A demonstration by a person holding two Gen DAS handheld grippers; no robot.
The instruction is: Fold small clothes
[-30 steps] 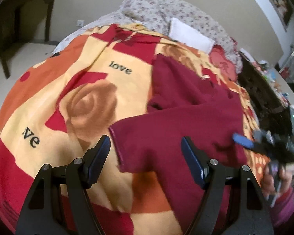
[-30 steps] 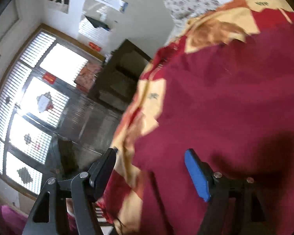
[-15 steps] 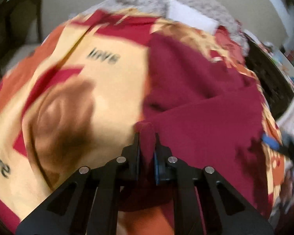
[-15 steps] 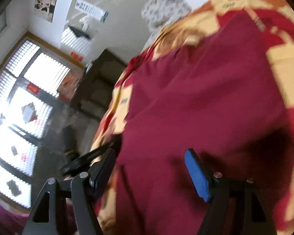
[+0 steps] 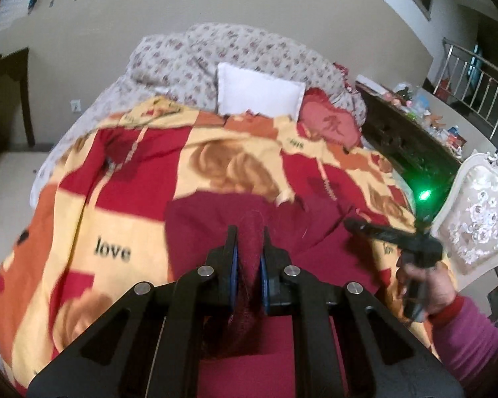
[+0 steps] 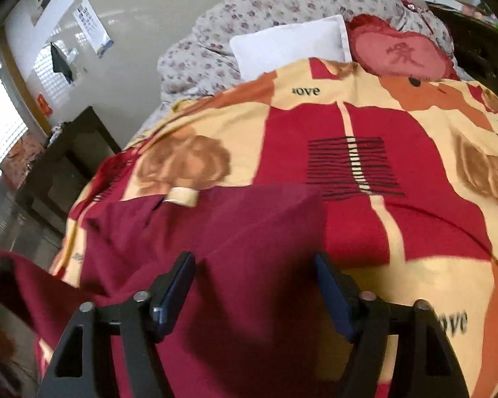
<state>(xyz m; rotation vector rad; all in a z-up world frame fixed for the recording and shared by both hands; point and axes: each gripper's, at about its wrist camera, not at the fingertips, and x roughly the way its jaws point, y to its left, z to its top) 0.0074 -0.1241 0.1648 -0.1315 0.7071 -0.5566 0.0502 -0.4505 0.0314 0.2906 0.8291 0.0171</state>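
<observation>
A bed carries everything, covered by a blanket [image 5: 123, 205] in red, orange and cream blocks (rose prints, the word "love"). A maroon garment [image 6: 215, 225] lies on it, lower centre of both views. Toward the top of the frame sit a white pillow [image 5: 259, 94], a red heart cushion [image 6: 398, 53] to its right, and a bunched floral quilt [image 5: 235, 49] behind them.

Both views are soft and evenly lit, dim toward the black fisheye corners, where straight lines bend. Daylight blows out the window [image 6: 0, 122] at the right wrist view's left edge. A green light [image 5: 424, 195] flares at the left wrist view's right. Motion blur smears the bedspread [image 6: 398, 152] print.
</observation>
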